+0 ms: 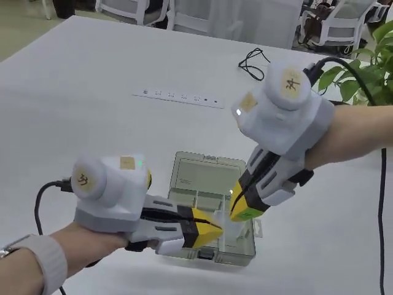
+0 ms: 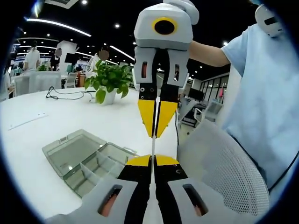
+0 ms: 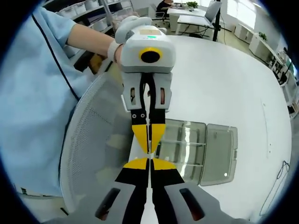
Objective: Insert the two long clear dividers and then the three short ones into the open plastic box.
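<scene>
- Room first: the broad white tabletop [image 1: 92,92] lies bare to the left of the box and beyond it; the white power strip [image 1: 178,96], the coiled black cable [image 1: 253,61] and the green leafy potted plant [image 1: 362,70] sit well apart from my work.
- The near side is tighter. In the left gripper view the table's edge runs just beside the box, with a white mesh chair back [image 2: 219,168] past it.
- The clear, grey-tinted plastic box [image 1: 202,175] lies open; its lid is flat on the far side and its base is toward me; thin clear ribs cross the base.
- My left gripper [image 1: 212,232] comes in from the left; my right gripper [image 1: 238,214] slants down from the upper right; their yellow tips nearly meet, nose to nose, above the near right part of the base.
- Both are clamped on one thin clear plastic divider [image 1: 228,226], one gripper at each end, jaws pressed flat on it; I cannot tell whether it is a long one or a short one, nor whether it touches the box.
- Both gripper views show the divider edge-on, a pale line running from my own jaws to the opposite ones, with the box off to one side; the head view shows the divider as a faint sheet over the box.
</scene>
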Action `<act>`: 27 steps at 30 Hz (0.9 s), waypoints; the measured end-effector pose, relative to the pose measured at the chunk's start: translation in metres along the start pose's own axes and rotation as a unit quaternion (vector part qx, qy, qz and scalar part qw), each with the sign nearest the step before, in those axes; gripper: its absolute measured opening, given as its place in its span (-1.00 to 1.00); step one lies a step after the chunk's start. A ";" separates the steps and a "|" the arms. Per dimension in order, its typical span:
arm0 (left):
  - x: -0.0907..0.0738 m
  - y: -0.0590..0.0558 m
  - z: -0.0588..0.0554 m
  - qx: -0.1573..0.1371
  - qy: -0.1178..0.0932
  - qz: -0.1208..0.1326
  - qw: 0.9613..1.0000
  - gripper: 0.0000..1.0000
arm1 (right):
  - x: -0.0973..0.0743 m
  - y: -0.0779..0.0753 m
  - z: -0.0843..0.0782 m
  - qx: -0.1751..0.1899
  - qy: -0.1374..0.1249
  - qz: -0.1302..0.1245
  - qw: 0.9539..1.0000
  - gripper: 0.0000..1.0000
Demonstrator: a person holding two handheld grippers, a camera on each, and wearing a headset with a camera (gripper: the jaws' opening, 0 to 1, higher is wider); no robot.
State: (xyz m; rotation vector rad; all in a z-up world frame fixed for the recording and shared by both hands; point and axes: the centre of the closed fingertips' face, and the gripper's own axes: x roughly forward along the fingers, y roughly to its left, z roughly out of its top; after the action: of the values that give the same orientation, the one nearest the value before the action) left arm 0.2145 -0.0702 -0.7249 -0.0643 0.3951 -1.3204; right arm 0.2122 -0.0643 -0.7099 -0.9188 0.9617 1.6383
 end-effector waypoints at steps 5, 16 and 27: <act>-0.001 0.005 -0.004 -0.011 0.004 0.016 1.000 -0.95 | 0.000 -0.003 -0.002 0.006 0.004 -0.008 1.000 -0.96; -0.024 0.037 -0.022 -0.020 0.020 0.114 0.993 0.12 | -0.006 -0.039 -0.034 0.040 0.040 -0.071 0.996 -0.96; -0.052 0.060 -0.038 -0.053 0.030 0.183 0.981 0.73 | 0.004 -0.055 -0.052 0.059 0.059 -0.085 0.993 -0.96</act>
State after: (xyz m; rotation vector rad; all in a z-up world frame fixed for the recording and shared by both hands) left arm 0.2477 0.0012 -0.7637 -0.0392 0.5027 -0.9396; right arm 0.2708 -0.0991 -0.7434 -0.9965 1.0195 1.3815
